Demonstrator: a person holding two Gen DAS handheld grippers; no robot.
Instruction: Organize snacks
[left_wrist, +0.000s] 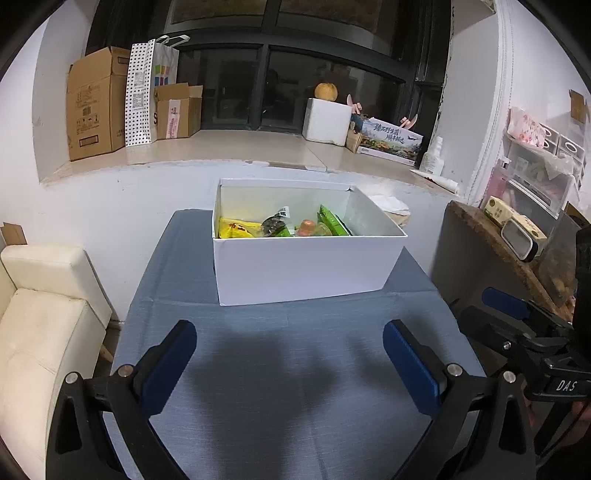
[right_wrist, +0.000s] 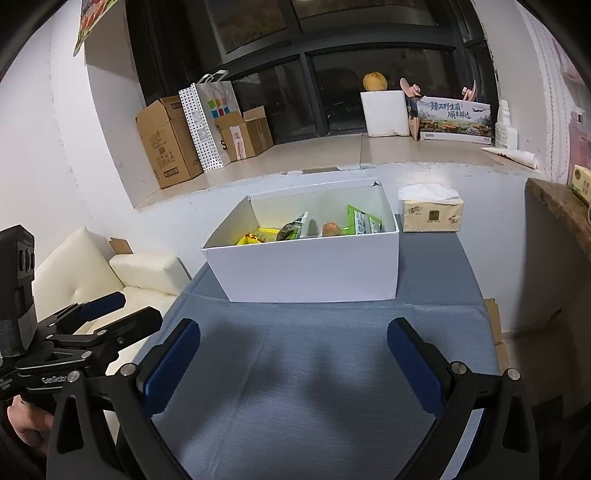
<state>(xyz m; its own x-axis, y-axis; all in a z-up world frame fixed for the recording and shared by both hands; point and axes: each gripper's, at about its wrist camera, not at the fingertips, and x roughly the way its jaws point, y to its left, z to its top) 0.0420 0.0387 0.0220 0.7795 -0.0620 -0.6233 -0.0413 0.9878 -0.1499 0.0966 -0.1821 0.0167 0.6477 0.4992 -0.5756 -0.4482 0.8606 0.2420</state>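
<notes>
A white rectangular cardboard box (left_wrist: 303, 266) with an open top sits toward the far end of a table covered in a grey-blue cloth (left_wrist: 280, 369). Inside it lie several snacks: a yellow packet (left_wrist: 236, 229) at the left, a dark packet with a barcode (left_wrist: 275, 223) near the middle, a small orange-capped item (left_wrist: 306, 226), and a green packet (left_wrist: 332, 220) leaning at the right.

The left gripper (left_wrist: 290, 363) hovers above the bare cloth on the near side of the box, its blue-padded fingers (left_wrist: 170, 365) spread wide and holding nothing. The right gripper (right_wrist: 293, 363) hovers beside it, also spread wide and empty.

A beige paper tissue pack (right_wrist: 430, 214) stands just beyond the box's right corner. A cream leather sofa (left_wrist: 44, 325) stands left of the table.
</notes>
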